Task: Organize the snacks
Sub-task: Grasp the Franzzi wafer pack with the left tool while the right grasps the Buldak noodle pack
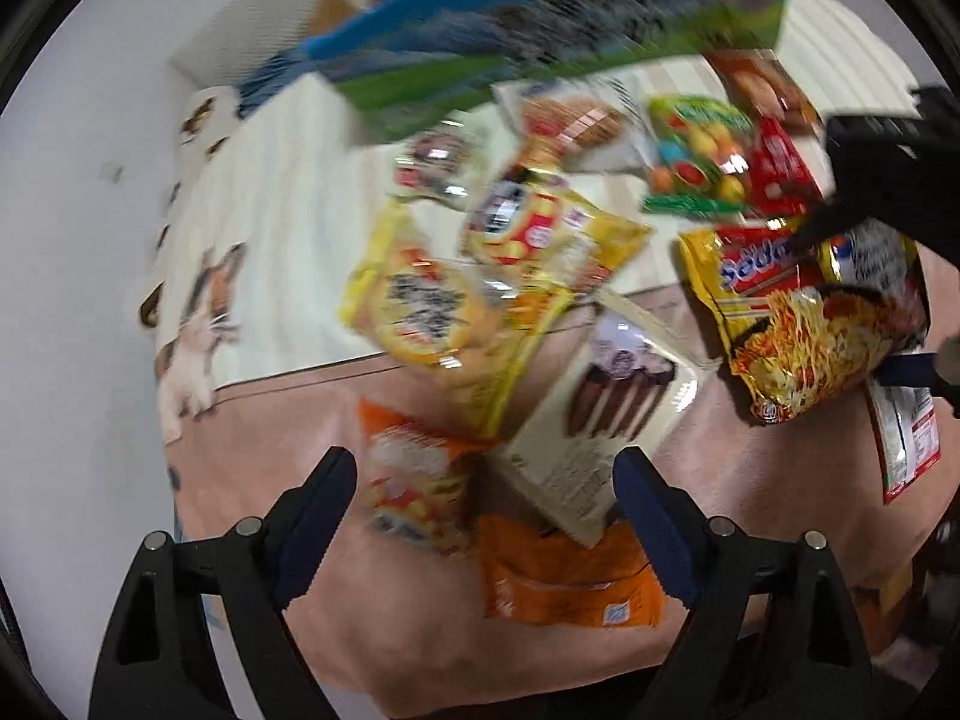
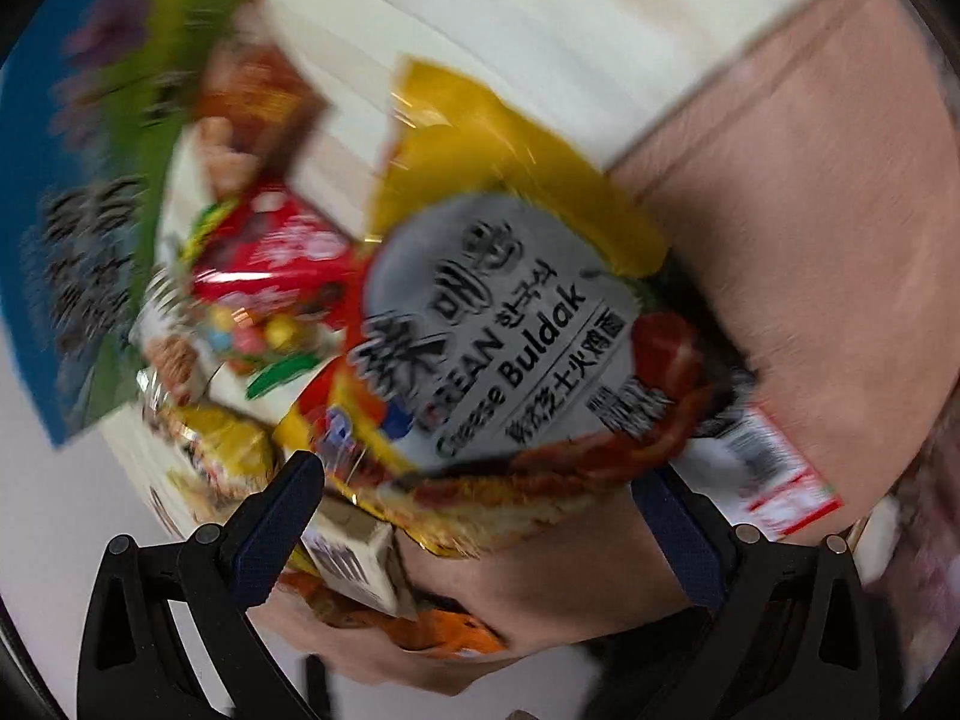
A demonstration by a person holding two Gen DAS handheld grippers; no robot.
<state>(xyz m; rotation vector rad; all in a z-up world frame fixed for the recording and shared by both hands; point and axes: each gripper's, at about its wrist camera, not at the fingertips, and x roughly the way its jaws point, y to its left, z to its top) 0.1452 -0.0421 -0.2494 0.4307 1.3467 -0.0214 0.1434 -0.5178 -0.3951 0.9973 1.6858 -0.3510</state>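
Snack packets lie heaped on the pink cloth (image 1: pixel 252 480) — unsorted. Left gripper (image 1: pixel 483 516) gapes empty over the cream wafer box (image 1: pixel 600 414); right gripper (image 2: pixel 480 507) spread, empty, above the Cheese Buldak noodle packet (image 2: pixel 510 324) (views blurred).

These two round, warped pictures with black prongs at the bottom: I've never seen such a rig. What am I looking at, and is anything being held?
No robot here: a person carries a handheld two-finger gripper in each hand, each with a fisheye camera looking along its fingers, hence the round, bent view. The black prongs are those fingers.

The left wrist view shows the left gripper, jaws apart and empty, above an orange packet and a cream chocolate-snack box on a pinkish surface.

The right wrist view shows the right gripper, also open, over a yellow Cheese Buldak noodle packet. The same packet appears at right in the left view, with the right gripper's dark body above it.

More snack bags lie scattered behind. Both pictures are motion-blurred.
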